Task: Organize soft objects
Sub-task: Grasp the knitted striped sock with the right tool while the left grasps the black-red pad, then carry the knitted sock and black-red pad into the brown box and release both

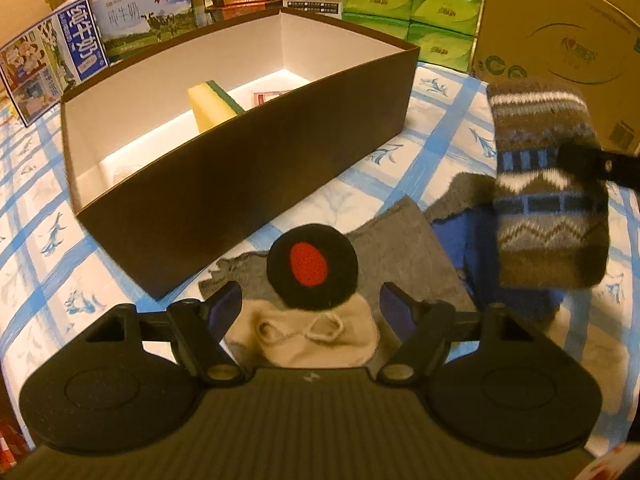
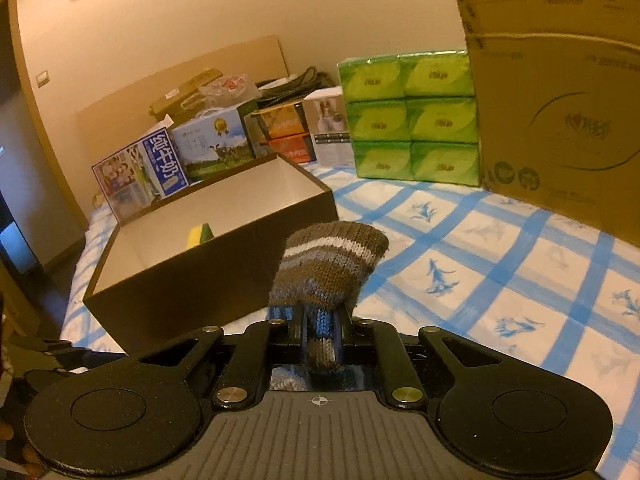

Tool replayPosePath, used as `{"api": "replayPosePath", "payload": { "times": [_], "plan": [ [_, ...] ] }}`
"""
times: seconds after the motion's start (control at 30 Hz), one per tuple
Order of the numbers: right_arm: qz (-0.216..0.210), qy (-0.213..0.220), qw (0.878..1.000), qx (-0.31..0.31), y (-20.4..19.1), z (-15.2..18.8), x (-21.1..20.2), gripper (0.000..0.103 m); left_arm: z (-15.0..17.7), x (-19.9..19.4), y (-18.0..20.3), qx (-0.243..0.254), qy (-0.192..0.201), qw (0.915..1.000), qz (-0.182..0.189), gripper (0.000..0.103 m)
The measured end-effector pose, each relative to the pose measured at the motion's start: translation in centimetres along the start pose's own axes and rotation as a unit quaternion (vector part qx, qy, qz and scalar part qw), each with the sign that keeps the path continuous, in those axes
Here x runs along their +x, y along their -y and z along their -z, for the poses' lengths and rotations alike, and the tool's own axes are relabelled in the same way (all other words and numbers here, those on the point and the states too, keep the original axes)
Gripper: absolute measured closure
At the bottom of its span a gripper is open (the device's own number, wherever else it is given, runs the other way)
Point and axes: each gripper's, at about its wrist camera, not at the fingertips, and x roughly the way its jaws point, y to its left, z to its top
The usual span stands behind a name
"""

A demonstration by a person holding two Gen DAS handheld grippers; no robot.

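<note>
Knitted brown-striped mitten [image 2: 326, 276] clamped in my right gripper [image 2: 320, 332], long axis upright; box [image 2: 224, 276] at ten o'clock, near. Left gripper [image 1: 310, 312] wide, empty.

Left tongs [image 1: 311, 312]: matte black arms, blue finger pads, brass screws, round discs, seemingly ribbed grey housing.

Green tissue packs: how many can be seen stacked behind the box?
6 in the right wrist view: the green tissue packs stand in two columns of three, between the white carton and the large cardboard box. More may be hidden behind them.
</note>
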Motion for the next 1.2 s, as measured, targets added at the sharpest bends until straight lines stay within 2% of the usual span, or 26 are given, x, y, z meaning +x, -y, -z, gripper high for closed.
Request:
{"api": "replayPosePath", "payload": {
  "times": [0.37, 0.7, 0.73, 0.83, 1.03, 1.2],
  "plan": [
    [0.009, -0.049, 0.999, 0.018, 0.5, 0.6, 4.6, 0.091, -2.0, 4.2, -0.2, -0.003, -0.031, 0.9995, 0.001, 0.028],
    [0.020, -0.064, 0.998, 0.022, 0.9, 1.1, 5.9, 0.091, -1.8, 7.0, 0.1, -0.002, -0.055, 0.9984, -0.005, 0.029],
    [0.020, -0.064, 0.997, 0.021, 1.0, 1.1, 5.9, 0.091, -1.7, 7.1, 0.1, -0.001, -0.052, 0.9986, -0.004, 0.029],
    [0.019, -0.064, 0.998, 0.021, 0.9, 1.1, 5.9, 0.091, -1.6, 6.8, 0.2, 0.003, -0.042, 0.9991, 0.004, 0.039],
    [0.016, -0.061, 0.998, 0.020, 0.7, 1.0, 5.5, 0.091, -1.5, 5.6, 0.3, 0.016, -0.019, 0.9997, -0.005, 0.041],
    [0.011, -0.051, 0.999, 0.015, 0.2, 0.5, 4.5, 0.091, -1.4, 3.0, -0.1, 0.017, 0.008, 0.9998, -0.006, 0.041]
  ]
}}
